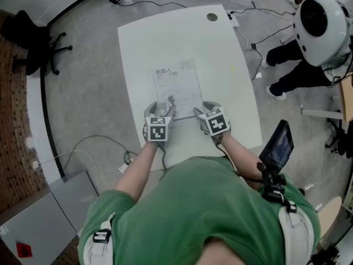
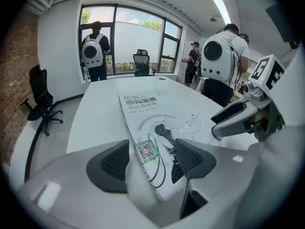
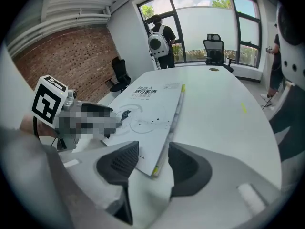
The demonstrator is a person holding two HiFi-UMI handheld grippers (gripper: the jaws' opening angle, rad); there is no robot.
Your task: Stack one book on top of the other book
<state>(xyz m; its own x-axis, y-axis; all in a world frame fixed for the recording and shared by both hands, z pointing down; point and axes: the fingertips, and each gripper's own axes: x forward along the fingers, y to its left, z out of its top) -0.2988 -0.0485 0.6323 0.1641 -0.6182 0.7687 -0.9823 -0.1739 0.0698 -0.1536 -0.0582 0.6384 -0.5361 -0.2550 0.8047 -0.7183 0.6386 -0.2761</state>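
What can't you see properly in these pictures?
A second book under the book: head view, the top cover hides anything beneath.
Small print on it: too small in every view.
Left gripper: right gripper view, a blurred patch covers most of it.
Round thing at the table's far end: head view, too small to name.

Bright daylight from the windows (image 2: 124,39) (plus a ceiling strip light (image 2: 220,8)); fisheye edges darken and bend.

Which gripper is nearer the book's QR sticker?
Left. The left gripper straddles the QR sticker on the book; the right gripper is at the book's other near corner.
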